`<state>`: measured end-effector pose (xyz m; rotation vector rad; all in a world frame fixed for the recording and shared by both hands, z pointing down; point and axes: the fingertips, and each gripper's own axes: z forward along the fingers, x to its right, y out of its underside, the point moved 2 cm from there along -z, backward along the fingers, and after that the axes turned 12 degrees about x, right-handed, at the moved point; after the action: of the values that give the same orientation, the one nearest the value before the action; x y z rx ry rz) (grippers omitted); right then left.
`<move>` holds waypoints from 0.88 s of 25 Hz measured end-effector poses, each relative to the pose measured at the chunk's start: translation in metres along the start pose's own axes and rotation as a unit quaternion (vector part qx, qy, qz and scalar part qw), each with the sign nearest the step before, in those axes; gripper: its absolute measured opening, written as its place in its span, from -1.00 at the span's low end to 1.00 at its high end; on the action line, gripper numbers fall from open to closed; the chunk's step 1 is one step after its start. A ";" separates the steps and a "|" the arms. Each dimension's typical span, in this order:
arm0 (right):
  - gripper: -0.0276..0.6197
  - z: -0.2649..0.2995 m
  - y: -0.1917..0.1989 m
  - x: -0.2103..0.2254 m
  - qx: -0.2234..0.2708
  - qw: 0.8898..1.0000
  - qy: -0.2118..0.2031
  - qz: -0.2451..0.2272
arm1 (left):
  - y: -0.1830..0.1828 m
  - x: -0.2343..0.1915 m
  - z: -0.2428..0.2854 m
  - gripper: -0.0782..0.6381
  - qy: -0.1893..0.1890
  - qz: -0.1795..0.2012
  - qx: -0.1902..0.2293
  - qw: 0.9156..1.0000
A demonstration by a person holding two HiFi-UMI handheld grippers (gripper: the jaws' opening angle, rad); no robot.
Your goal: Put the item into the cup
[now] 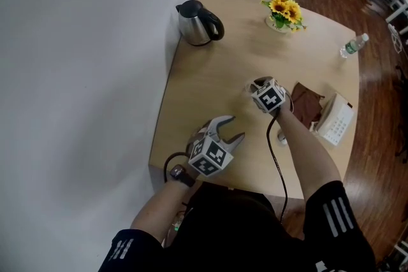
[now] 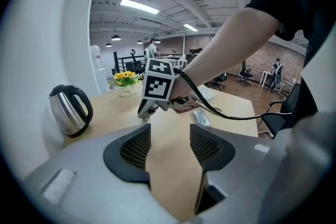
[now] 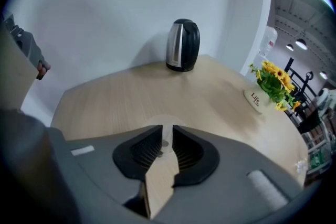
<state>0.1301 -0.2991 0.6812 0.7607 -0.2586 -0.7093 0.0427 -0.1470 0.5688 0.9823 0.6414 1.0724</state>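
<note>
Wooden table (image 1: 210, 73): left gripper (image 2: 170, 144) fingers apart (empty), right gripper (image 3: 166, 147) fingers slightly apart over pale cup (image 3: 164, 120).

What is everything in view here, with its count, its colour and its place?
table: one, light wood, by white wall
kettle: one, steel and black, far left corner
sunflower pot: one, yellow, far side
bottle: one, clear, right edge
brown item: one, beside right gripper
white keypad device: one, right edge
mouse: one, pale, near edge
pale round shape, maybe cup: one, below right gripper
left gripper: grey, open, empty
right gripper: grey, slightly open
</note>
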 end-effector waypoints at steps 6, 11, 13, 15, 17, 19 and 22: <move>-0.65 -0.014 -0.015 0.001 0.035 0.999 0.014 0.021 | -0.004 0.005 -0.004 -0.14 0.000 0.004 0.003 1.000; -0.64 -0.028 -0.028 0.000 0.058 0.998 0.023 0.019 | -0.008 0.007 -0.008 -0.14 -0.004 0.007 0.009 1.000; -0.64 -0.038 -0.037 -0.001 0.076 0.996 0.026 0.024 | -0.011 0.008 -0.011 -0.14 -0.006 0.009 0.012 1.000; -0.64 -0.052 -0.050 -0.004 0.103 0.994 0.027 0.031 | -0.015 0.008 -0.013 -0.14 -0.008 0.012 0.016 1.000; -0.64 -0.070 -0.065 -0.008 0.138 0.989 0.024 0.044 | -0.019 0.006 -0.017 -0.14 -0.012 0.014 0.021 1.000; -0.64 -0.094 -0.078 -0.014 0.178 0.982 0.017 0.064 | -0.023 0.005 -0.022 -0.14 -0.015 0.017 0.027 0.999; -0.65 -0.141 -0.096 -0.026 0.237 0.967 0.012 0.088 | -0.033 0.003 -0.032 -0.14 -0.018 0.022 0.040 0.999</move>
<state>0.1279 -0.2540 0.5144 1.1846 -0.4781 -0.4716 0.0317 -0.1379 0.5252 1.0860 0.6397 1.0721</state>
